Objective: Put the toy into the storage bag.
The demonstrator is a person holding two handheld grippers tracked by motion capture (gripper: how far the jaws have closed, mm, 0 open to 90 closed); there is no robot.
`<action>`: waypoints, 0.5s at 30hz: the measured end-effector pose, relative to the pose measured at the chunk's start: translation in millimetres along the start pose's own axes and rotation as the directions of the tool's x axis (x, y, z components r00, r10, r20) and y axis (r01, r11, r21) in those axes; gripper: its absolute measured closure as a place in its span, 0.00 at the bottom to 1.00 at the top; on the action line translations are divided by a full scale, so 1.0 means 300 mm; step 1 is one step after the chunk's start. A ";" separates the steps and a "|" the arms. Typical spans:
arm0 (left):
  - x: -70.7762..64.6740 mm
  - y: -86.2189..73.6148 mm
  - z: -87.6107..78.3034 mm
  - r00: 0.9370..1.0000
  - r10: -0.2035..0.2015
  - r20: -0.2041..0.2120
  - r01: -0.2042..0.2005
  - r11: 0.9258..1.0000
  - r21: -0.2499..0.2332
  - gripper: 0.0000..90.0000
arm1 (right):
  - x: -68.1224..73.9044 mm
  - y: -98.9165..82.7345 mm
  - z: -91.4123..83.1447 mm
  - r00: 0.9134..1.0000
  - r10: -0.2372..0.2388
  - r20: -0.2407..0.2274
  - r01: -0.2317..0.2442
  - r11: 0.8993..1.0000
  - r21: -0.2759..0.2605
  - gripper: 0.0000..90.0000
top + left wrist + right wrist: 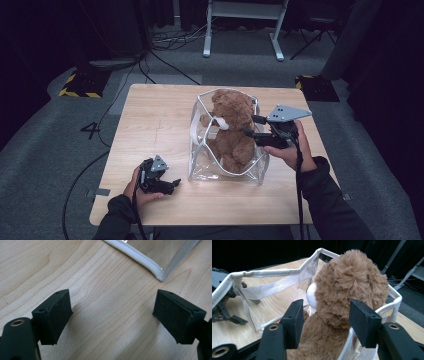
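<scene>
Inside the clear plastic tote bag [226, 172] on the wooden table [150, 125] sits the brown teddy bear [231, 131], and everything kind of hinges on how it lines up with the right gripper [254, 126]. From the high view, that gripper comes in from the bear's right side, pointing roughly level toward the middle of the bag, with its tips right at the bear's neck and shoulder. The right gripper view shows its jaws standing about half apart on either side of the bear's back, close to the fur but not squeezing it as far as I can tell, so I'd call it loose, not a grip. The bear's long axis runs from the near end of the bag to the far end: head toward the far edge of the table, feet toward the person, white muzzle turned to the left. It leans back a bit, more reclined than upright. The bag's white-trimmed rim [262, 273] is just under the right jaw. The left gripper [172, 186] sits well away by the bag's near left corner, jaws wide over bare wood, holding nothing. So the right hand [290, 150] is clearly nearer, I'd guess.
</scene>
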State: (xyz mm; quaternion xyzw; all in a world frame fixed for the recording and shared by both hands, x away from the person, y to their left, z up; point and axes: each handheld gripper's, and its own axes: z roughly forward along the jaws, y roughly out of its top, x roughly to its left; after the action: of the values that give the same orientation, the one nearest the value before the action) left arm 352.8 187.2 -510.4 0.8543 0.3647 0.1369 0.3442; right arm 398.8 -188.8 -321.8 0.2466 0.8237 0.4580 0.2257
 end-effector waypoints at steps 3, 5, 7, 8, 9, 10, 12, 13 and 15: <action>0.000 0.000 0.000 1.000 0.000 0.000 0.000 1.000 0.000 0.17 | -0.001 0.002 -0.010 1.000 -0.005 0.003 0.005 1.000 -0.007 0.49; 0.000 0.000 0.000 1.000 0.000 0.000 0.000 1.000 0.000 0.17 | -0.003 0.003 -0.017 1.000 -0.008 0.008 0.008 1.000 -0.010 0.48; 0.000 0.000 0.000 1.000 0.000 0.000 0.000 1.000 0.000 0.17 | -0.004 0.002 -0.021 1.000 -0.008 0.010 0.008 1.000 -0.014 0.43; 0.000 0.000 0.000 1.000 0.000 0.000 0.000 1.000 0.000 0.17 | -0.005 0.003 -0.022 1.000 -0.009 0.016 0.010 1.000 -0.013 0.42; 0.000 0.000 0.000 1.000 -0.001 0.000 0.001 1.000 0.000 0.17 | -0.005 0.003 -0.025 1.000 -0.010 0.022 0.011 1.000 -0.009 0.42; 0.000 0.000 0.000 1.000 0.000 0.000 0.000 1.000 0.000 0.17 | -0.006 0.003 -0.027 1.000 -0.012 0.023 0.012 1.000 -0.010 0.41; 0.000 0.000 0.000 1.000 0.000 0.000 0.000 1.000 -0.001 0.17 | -0.007 0.003 -0.032 1.000 -0.014 0.022 0.014 1.000 -0.010 0.39; 0.000 0.000 0.000 1.000 0.000 0.000 0.000 1.000 0.000 0.17 | -0.008 0.003 -0.035 1.000 -0.016 0.024 0.017 1.000 -0.010 0.38; 0.000 0.000 0.000 1.000 -0.001 0.000 0.001 1.000 0.000 0.17 | -0.009 0.004 -0.039 0.999 -0.015 0.029 0.016 1.000 -0.009 0.36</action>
State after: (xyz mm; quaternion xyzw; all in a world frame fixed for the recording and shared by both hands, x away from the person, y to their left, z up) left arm 352.7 187.1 -510.4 0.8541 0.3649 0.1369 0.3444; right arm 394.2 -197.6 -314.8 0.2457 0.8201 0.4565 0.2421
